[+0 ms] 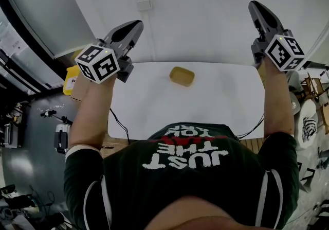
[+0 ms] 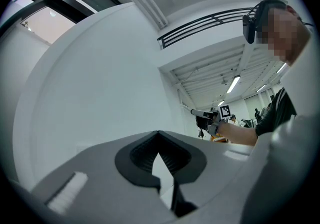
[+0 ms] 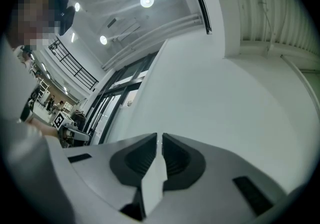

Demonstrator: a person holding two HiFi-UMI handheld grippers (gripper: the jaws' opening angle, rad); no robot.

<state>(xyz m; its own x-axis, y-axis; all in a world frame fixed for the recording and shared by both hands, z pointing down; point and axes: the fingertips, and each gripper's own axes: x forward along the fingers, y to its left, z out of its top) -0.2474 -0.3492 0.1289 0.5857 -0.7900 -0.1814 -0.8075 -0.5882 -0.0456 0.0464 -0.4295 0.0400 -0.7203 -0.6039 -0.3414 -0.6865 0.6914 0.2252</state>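
In the head view the left hand-held gripper (image 1: pixel 134 27) hangs over the far left corner of the white rectangular bench (image 1: pixel 221 101). The small mustard-yellow rounded block (image 1: pixel 182 76) lies near the bench's far edge, well apart from both tools, and the right hand-held gripper (image 1: pixel 256 6) is held high past the far right corner. Only the gripper views show the jaws: both pairs are clenched tip to tip on nothing and face bare white wall.
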